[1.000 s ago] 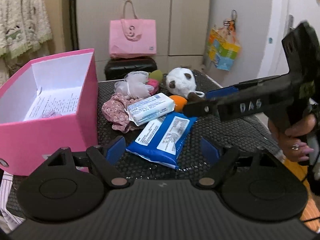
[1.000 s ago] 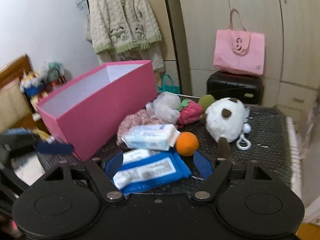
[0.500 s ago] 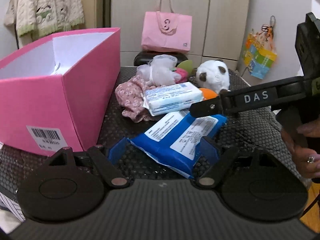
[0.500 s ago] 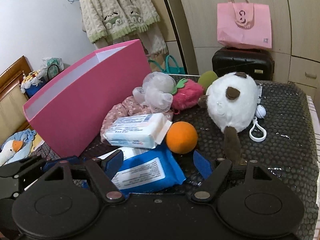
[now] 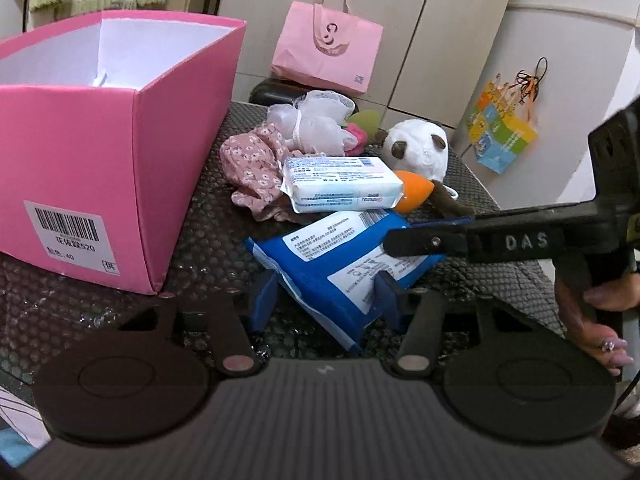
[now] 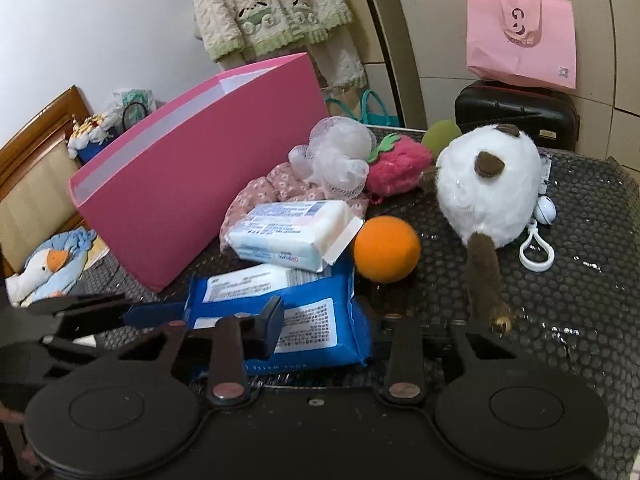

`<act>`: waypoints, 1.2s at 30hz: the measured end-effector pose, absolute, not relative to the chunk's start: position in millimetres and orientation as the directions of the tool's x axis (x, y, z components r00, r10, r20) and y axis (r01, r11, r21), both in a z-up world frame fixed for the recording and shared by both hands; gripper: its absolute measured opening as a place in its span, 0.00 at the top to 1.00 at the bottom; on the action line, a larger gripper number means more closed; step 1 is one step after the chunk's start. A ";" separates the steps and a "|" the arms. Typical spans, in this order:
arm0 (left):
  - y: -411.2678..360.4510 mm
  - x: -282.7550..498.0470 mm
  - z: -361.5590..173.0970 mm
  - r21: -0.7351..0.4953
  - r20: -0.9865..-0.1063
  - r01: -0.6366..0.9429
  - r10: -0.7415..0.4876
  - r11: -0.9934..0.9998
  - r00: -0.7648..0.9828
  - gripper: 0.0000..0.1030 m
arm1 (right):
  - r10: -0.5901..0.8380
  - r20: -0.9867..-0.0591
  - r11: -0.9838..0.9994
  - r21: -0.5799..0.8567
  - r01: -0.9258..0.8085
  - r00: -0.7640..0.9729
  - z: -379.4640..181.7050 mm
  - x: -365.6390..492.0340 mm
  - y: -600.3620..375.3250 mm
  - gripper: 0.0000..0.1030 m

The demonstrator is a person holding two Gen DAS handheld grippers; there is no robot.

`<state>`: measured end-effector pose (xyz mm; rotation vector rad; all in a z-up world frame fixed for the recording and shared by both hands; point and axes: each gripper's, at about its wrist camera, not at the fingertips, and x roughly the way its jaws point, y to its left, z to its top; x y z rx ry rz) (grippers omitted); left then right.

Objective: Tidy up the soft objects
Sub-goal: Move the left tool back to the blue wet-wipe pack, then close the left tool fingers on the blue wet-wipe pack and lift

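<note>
A: While both tools crowd one packet, the risk starts at the left: the pink box [image 5: 120, 152] stands at the left of the mat, just beside the blue wipes pack [image 5: 340, 268]. A sideways shove could knock its near corner

B: And the left gripper [image 5: 326, 300]?

A: Its jaws stand wide on either side of the pack's near end, pads just beside the wrapper or touching it; I cannot tell which, and nothing looks squeezed. That film looks slippery, so a closing pinch near the edge may let the pack squirt out

B: What sits on top?

A: The white wipes pack [image 6: 292, 236] overlaps the far end of the blue one. Lifting the blue pack would likely tip it off, perhaps onto the floral cloth [image 5: 252, 168] behind

B: And to the right?

A: The orange ball [image 6: 386, 249] rests beside the pack's far right corner; a nudge would send it rolling toward the panda plush [image 6: 488, 196]. The right gripper [image 6: 332, 320] is also spread open, holding nothing, with its left finger [image 6: 268, 324] over the pack. Two tools tugging one wrapper could twist it or collide
</note>
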<state>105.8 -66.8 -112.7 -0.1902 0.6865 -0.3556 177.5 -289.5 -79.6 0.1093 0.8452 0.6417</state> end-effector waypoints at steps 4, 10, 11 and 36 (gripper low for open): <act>-59.3 111.3 -110.9 -0.339 -0.599 0.260 -0.420 0.904 0.682 0.50 | 0.571 -0.669 0.807 0.350 -0.475 0.477 -78.4 169.1 -293.5 0.56; -62.6 112.2 -111.7 -0.330 -0.610 0.253 -0.410 0.909 0.678 0.50 | 0.544 -0.680 0.824 0.325 -0.464 0.491 -84.2 161.4 -291.1 0.51; -63.9 112.0 -111.6 -0.322 -0.611 0.255 -0.406 0.912 0.679 0.50 | 0.542 -0.677 0.827 0.323 -0.461 0.498 -84.3 158.8 -290.6 0.51; -62.1 91.5 -96.9 -0.285 -0.595 0.410 -0.496 0.866 0.633 0.53 | 0.500 -0.674 0.862 0.325 -0.389 0.545 -73.1 116.4 -283.2 0.43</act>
